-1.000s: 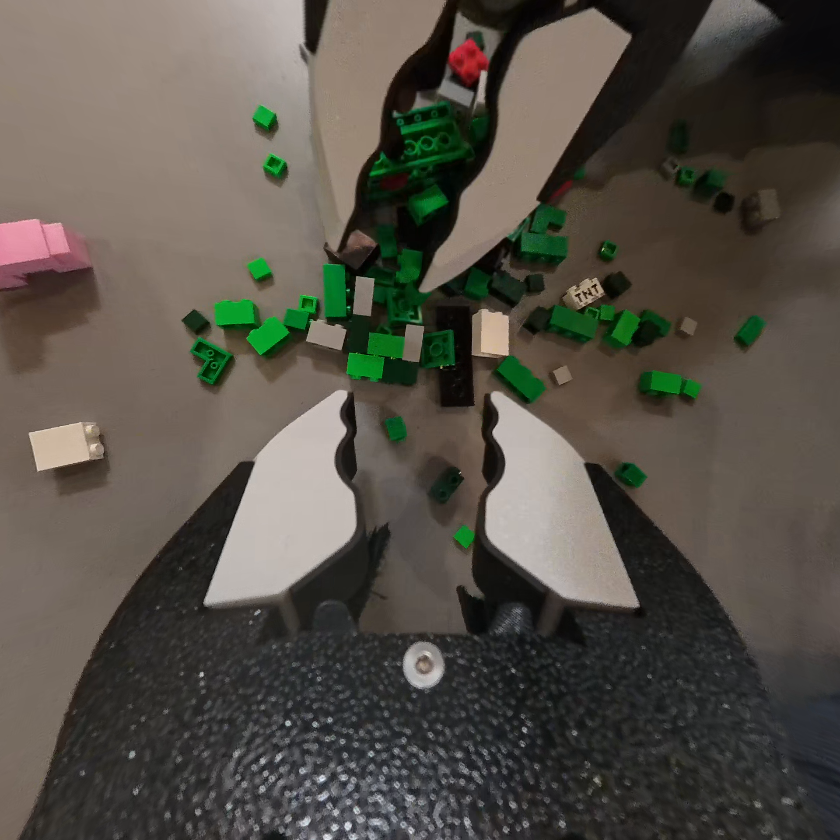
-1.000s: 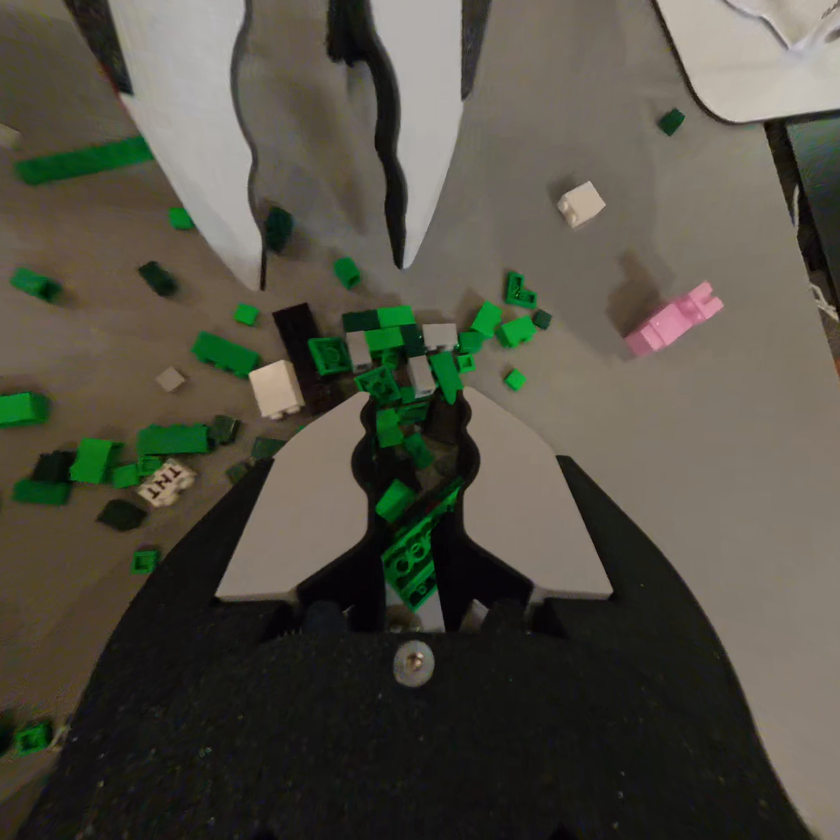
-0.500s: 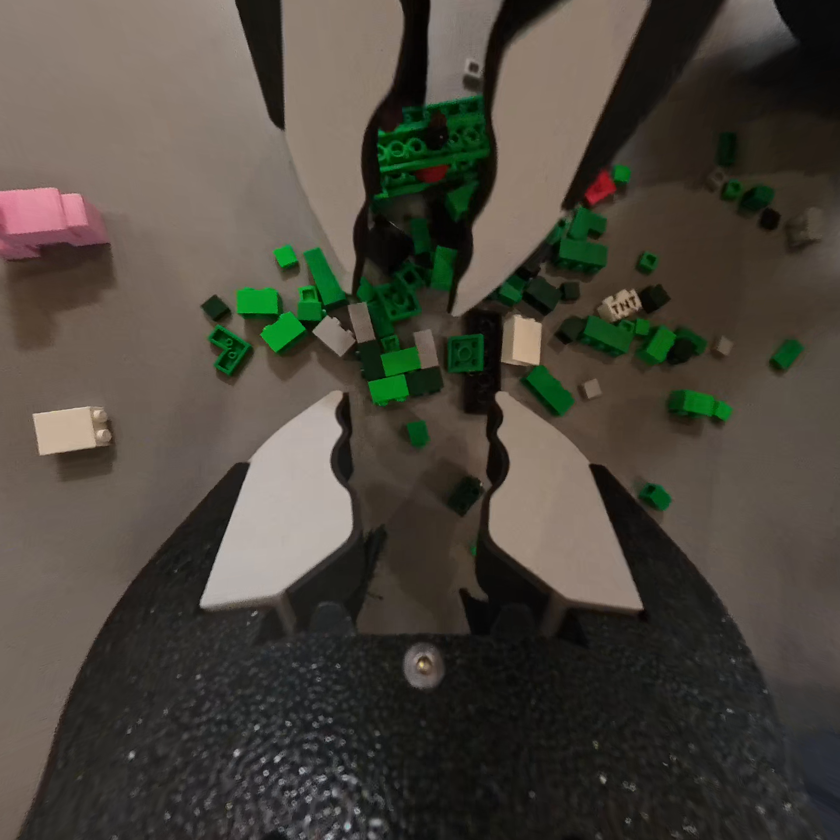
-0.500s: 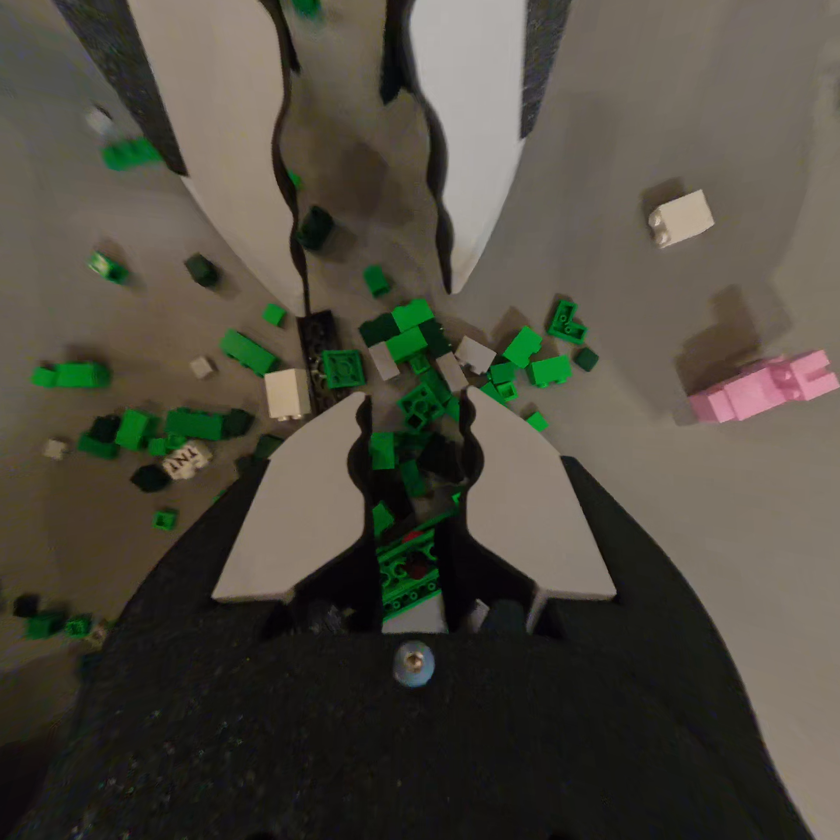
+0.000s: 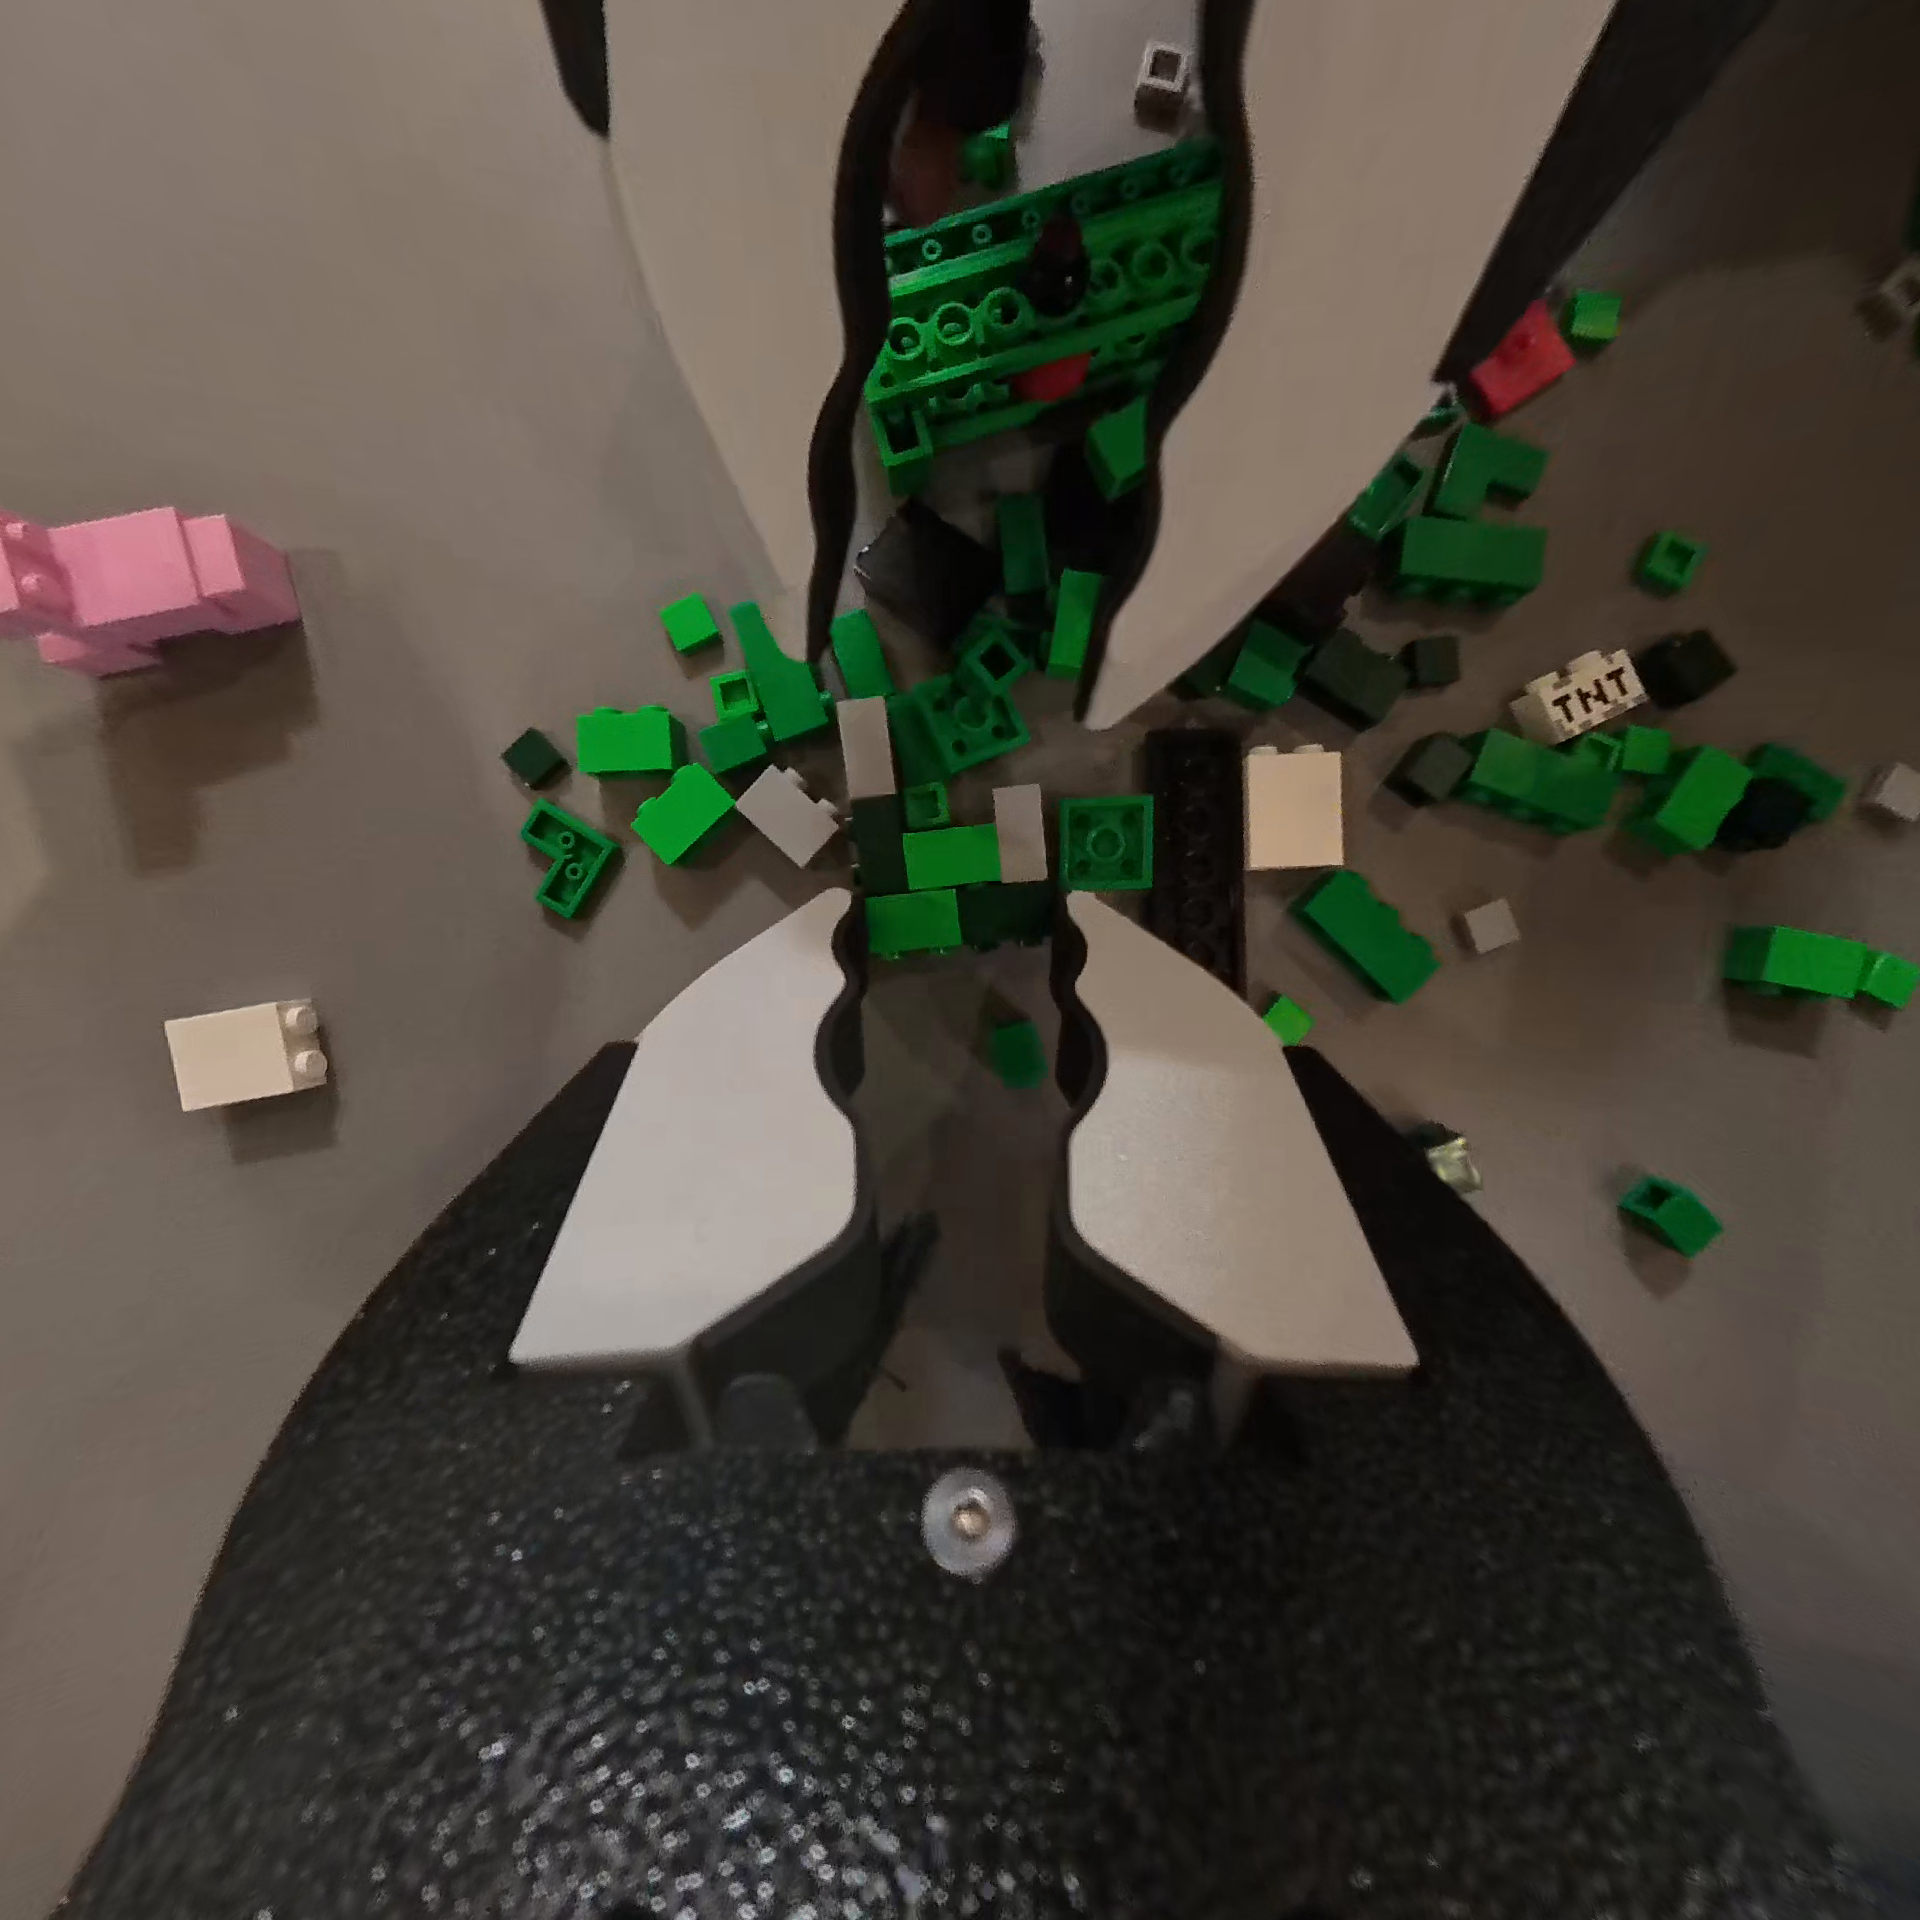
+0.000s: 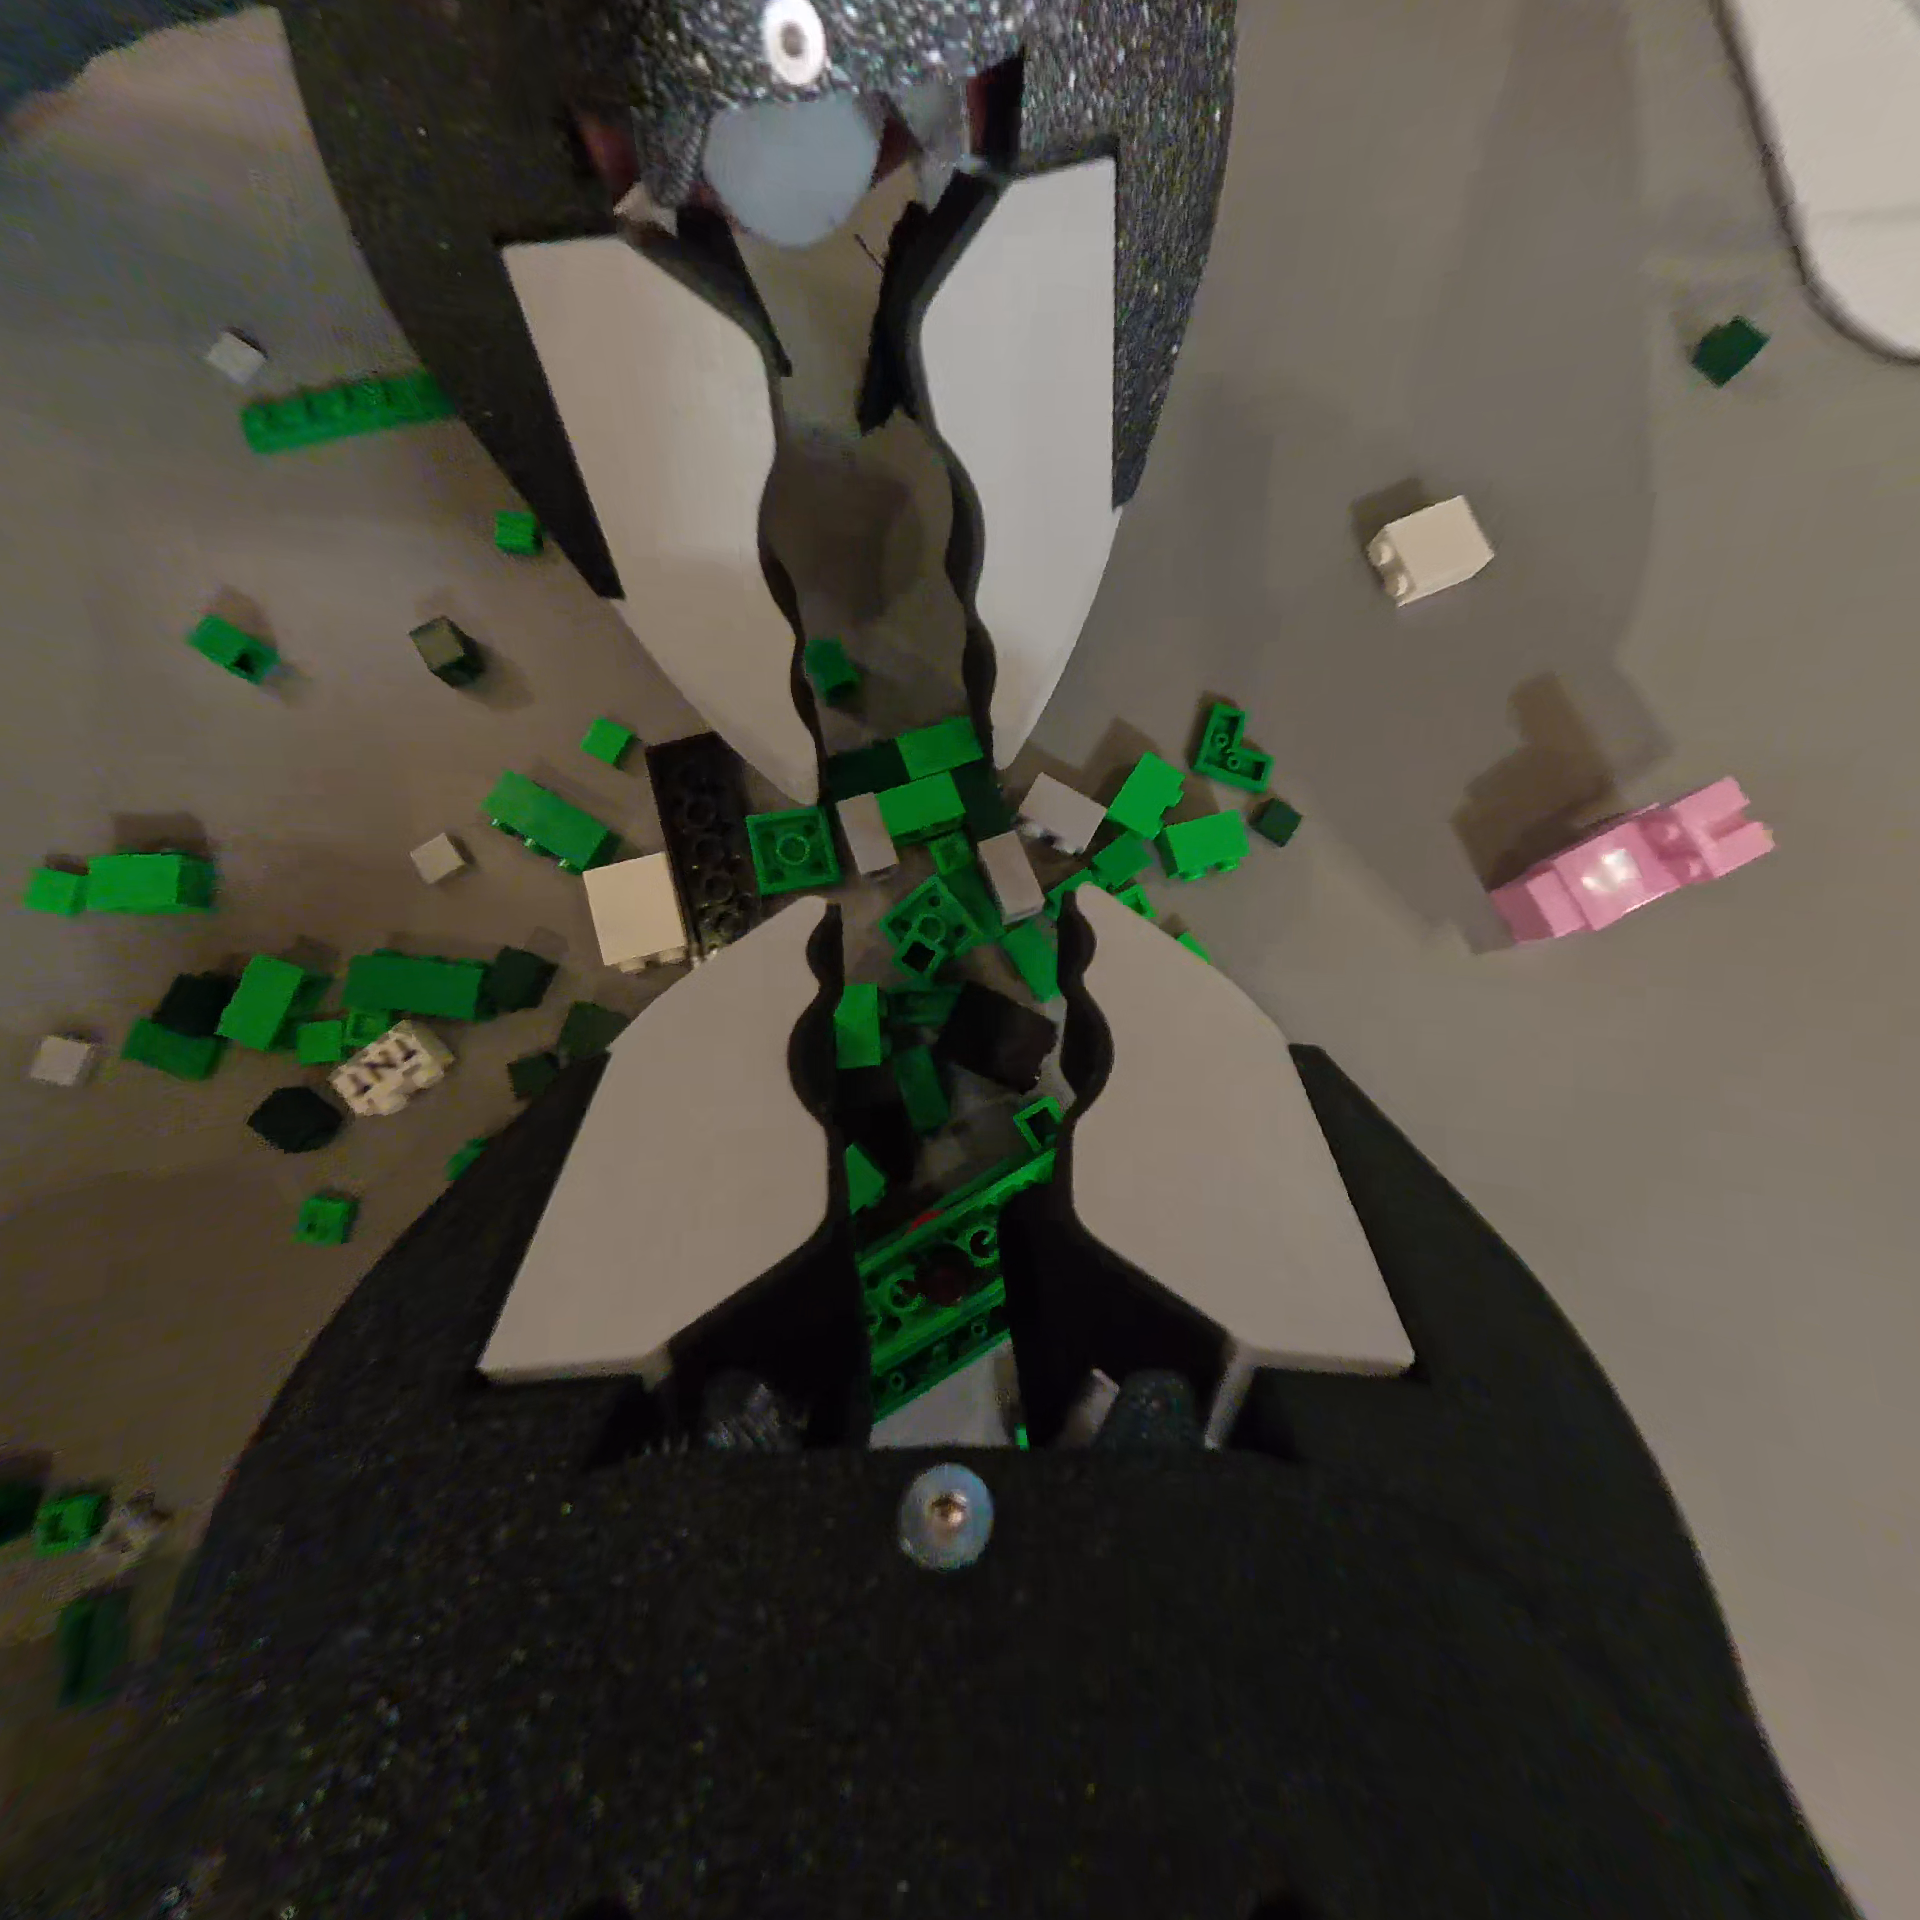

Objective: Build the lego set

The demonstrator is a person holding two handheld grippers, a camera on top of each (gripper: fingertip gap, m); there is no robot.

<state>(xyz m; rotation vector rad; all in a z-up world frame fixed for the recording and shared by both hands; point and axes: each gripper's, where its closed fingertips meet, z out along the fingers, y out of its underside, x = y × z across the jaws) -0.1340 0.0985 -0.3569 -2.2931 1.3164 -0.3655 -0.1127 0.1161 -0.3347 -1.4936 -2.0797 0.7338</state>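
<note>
Loose green, grey, white and black lego bricks (image 5: 966, 727) lie in a pile on the grey table. My left gripper (image 5: 956, 914) is open. Its tips flank a bright green brick (image 5: 914, 920) and a dark green one at the pile's near edge. It faces the right gripper in the right wrist view (image 6: 906, 784). My right gripper (image 6: 951, 904) is open over the pile's far side, tip to tip with the left (image 5: 961, 691). A green studded plate (image 5: 1039, 301) bearing small red and dark pieces shows through its gap (image 6: 935, 1288). I cannot tell if it touches the plate.
A pink brick figure (image 5: 145, 582) and a lone white brick (image 5: 244, 1055) lie left of the pile. A black plate (image 5: 1195, 831), a white brick (image 5: 1294, 810), a printed white brick (image 5: 1579, 701) and a red brick (image 5: 1522, 364) lie to the right. A long green plate (image 6: 343, 410) lies apart. My left and right fingertips are right by each other.
My left gripper moved forward to the pile's edge and its jaws narrowed. The two grippers drew closer, tips now nearly meeting. The right gripper's gap widened slightly.
</note>
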